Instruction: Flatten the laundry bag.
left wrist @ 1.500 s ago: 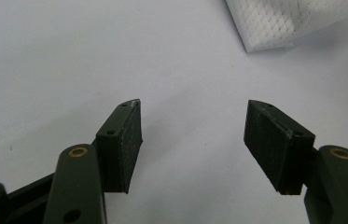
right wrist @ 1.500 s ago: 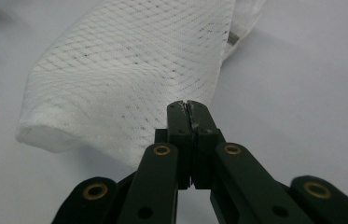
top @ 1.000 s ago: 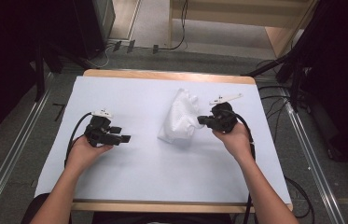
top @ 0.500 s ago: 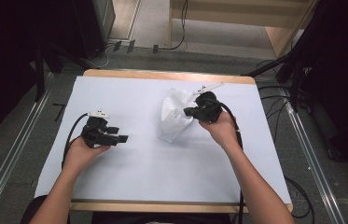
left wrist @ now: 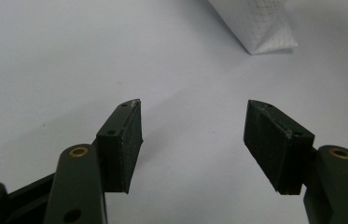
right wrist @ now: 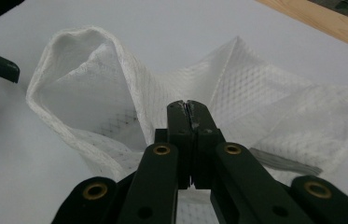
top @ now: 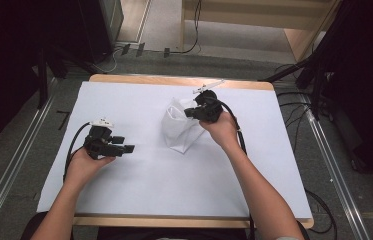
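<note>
While the left gripper (top: 124,145) sits nearest with its jaws spread wide over the white paper-covered table (top: 139,190), the right gripper (right wrist: 191,109) farther back has jaws pressed together, probably pinching the white mesh fabric bag (top: 176,127) standing mid-table.

Support: a wooden table (top: 124,79), pale edge showing along the far side.
Cover: a white sheet (top: 139,190) spread over nearly the whole top.
On the sheet: a white mesh bag (top: 176,131) (crumpled, mouth agape), right of centre.
</note>
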Demonstrator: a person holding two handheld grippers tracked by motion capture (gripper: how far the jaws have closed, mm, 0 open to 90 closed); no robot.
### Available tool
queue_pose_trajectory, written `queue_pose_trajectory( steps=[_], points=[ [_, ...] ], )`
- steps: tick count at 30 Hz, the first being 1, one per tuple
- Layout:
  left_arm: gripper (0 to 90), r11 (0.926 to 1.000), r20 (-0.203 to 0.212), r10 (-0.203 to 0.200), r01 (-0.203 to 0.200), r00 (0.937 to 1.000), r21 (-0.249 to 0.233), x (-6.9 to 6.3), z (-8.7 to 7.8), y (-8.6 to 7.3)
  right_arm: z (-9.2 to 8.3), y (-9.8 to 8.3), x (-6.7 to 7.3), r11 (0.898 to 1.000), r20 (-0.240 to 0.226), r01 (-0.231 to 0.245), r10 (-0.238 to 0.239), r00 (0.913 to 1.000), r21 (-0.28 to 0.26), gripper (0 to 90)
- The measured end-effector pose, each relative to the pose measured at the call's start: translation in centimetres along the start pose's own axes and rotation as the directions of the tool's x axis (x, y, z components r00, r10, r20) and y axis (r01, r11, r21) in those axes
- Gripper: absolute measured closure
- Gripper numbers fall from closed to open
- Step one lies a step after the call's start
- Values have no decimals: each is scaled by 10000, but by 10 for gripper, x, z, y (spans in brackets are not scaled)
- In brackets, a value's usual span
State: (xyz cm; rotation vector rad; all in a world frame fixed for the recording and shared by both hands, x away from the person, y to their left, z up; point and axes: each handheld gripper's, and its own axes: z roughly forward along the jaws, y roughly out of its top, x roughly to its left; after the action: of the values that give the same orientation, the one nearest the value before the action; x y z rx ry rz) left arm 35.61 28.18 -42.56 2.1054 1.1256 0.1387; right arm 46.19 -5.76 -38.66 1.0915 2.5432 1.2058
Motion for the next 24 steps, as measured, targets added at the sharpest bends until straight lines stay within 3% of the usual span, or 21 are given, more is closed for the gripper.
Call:
queue_pose_trajectory(
  steps=[10, 19, 24],
  points=[
    [380, 10000, -38, -86, 86, 10000, -18, 1, -4, -5, 25, 18, -2, 9996, -359, -260, 257, 9990, -87, 900],
    [380, 9998, -175, -211, 211, 9996, -24, 2, -8, -10, 44, 28, -5, 9995, -392, -317, 320, 9987, 65, 896],
    [380, 9996, -192, -265, 264, 9995, -47, 4, -11, -12, 48, 32, -2, 9995, -221, -248, 244, 9995, -174, 759]
  ],
)
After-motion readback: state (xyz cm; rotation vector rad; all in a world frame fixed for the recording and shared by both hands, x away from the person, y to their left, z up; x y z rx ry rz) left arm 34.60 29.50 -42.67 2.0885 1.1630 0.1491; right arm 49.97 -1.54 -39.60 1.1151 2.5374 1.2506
